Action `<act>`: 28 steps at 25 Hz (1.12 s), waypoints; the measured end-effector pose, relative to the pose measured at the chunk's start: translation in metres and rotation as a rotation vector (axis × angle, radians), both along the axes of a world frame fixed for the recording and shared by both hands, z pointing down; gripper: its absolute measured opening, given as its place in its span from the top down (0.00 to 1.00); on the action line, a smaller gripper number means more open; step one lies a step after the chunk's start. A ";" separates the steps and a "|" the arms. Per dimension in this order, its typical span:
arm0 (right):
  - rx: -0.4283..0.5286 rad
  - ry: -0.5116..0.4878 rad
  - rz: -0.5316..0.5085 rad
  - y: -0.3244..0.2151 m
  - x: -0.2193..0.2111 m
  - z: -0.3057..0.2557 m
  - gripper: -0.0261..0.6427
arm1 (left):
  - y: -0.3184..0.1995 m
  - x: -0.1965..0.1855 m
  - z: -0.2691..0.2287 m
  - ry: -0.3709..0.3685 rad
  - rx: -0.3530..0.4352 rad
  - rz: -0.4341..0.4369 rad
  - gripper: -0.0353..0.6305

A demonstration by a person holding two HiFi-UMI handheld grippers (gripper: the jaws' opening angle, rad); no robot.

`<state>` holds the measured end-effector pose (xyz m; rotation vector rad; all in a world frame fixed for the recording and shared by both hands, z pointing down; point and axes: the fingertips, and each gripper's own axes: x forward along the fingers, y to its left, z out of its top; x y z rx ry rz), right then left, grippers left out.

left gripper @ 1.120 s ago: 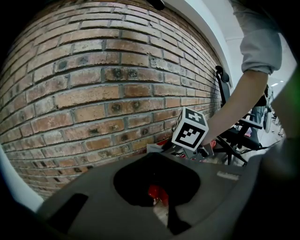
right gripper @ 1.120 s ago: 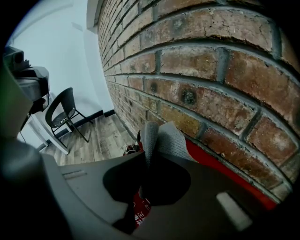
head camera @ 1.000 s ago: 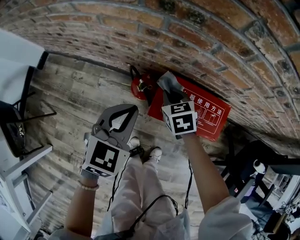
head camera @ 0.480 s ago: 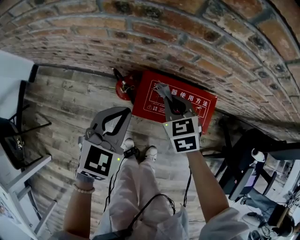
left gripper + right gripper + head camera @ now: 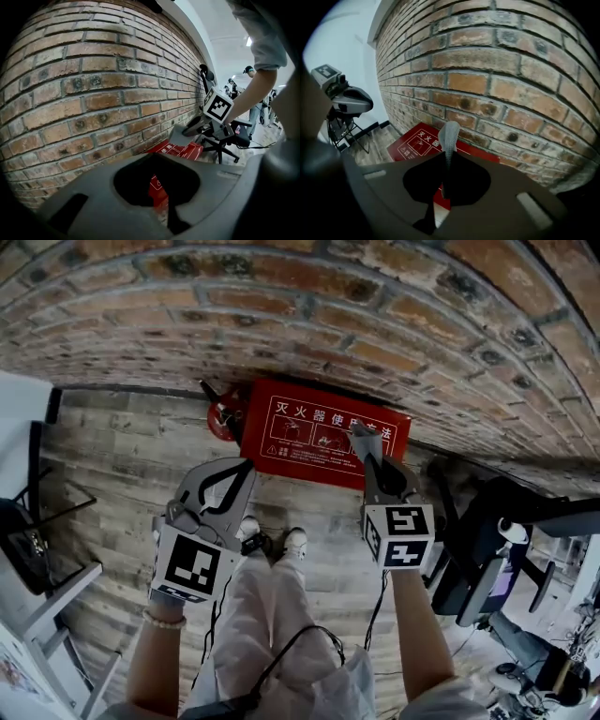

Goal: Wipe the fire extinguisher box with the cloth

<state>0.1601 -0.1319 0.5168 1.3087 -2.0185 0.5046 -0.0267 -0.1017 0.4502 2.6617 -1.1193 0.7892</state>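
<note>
Fire extinguisher box (image 5: pixel 309 432) against brick wall (image 5: pixel 281 315); right gripper (image 5: pixel 363 439) pinches cloth (image 5: pixel 449 133), left gripper (image 5: pixel 243 466) closed.

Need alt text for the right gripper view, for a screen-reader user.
The right claw is shut on a grey cloth that sticks up between its jaws. Beyond it, a red box with white print sits at the foot of a brick wall.
</note>
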 end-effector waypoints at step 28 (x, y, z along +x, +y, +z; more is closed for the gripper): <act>-0.180 -0.051 0.486 0.065 0.122 0.064 0.93 | 0.001 0.018 0.005 0.005 -0.012 0.032 0.95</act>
